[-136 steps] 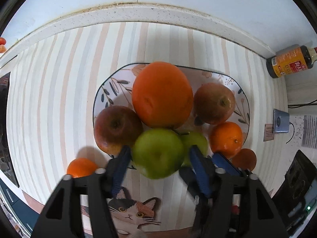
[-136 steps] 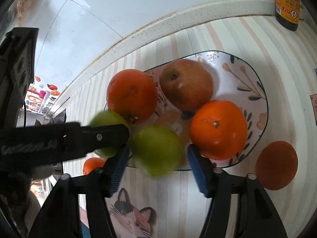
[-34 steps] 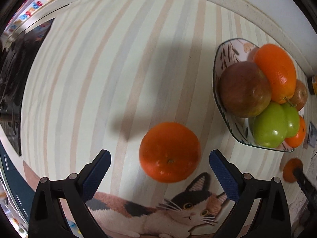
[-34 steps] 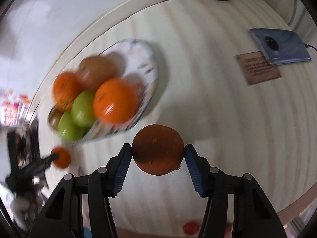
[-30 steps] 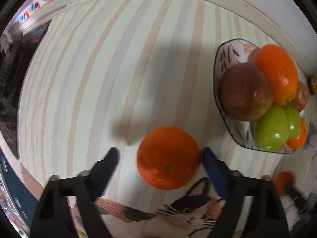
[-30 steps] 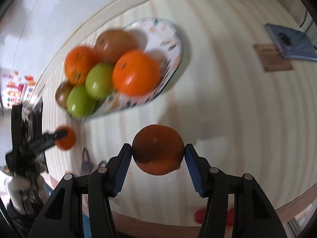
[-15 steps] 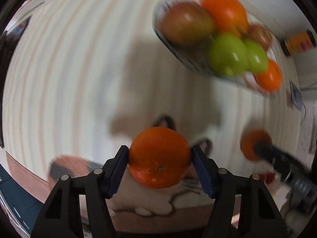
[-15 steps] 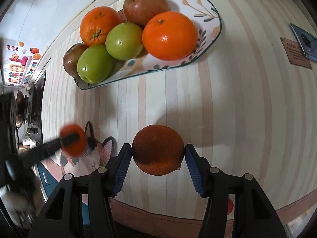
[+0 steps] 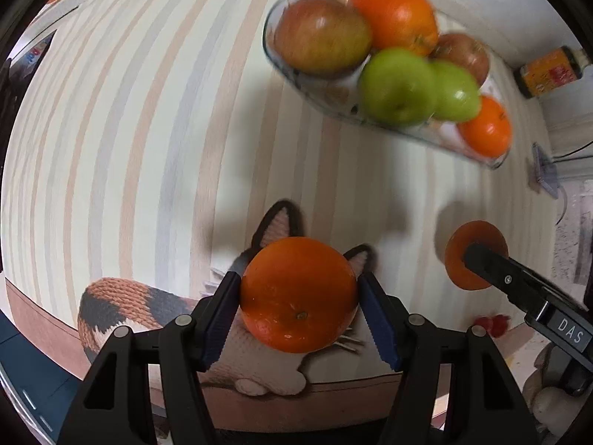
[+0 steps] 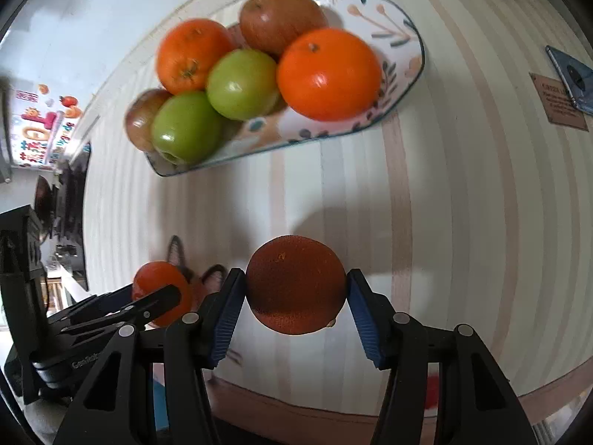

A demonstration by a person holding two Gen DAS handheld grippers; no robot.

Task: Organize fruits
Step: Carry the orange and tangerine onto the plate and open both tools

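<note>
My left gripper [image 9: 298,291] is shut on a bright orange [image 9: 296,311], held above the cat picture on the striped mat. My right gripper [image 10: 295,289] is shut on a darker, rougher orange [image 10: 295,278], also clear of the mat. Each wrist view shows the other gripper beside it: the dark orange [image 9: 459,259] at the right, the bright orange [image 10: 153,282] at the left. Beyond both stands the patterned plate [image 10: 393,18], its rim [image 9: 270,52] at the upper right in the left wrist view. It holds two green apples, two red apples and two oranges.
A sauce bottle [image 9: 548,70] stands by the wall past the plate. A phone [image 10: 572,78] and a brown card [image 10: 559,104] lie at the right. The mat's cat picture [image 9: 259,352] runs along the table's front edge [image 10: 370,415].
My left gripper has shut on the bright orange and carried it off the mat towards the right gripper. The right gripper keeps its dark orange and has swung so the plate lies straight ahead.
</note>
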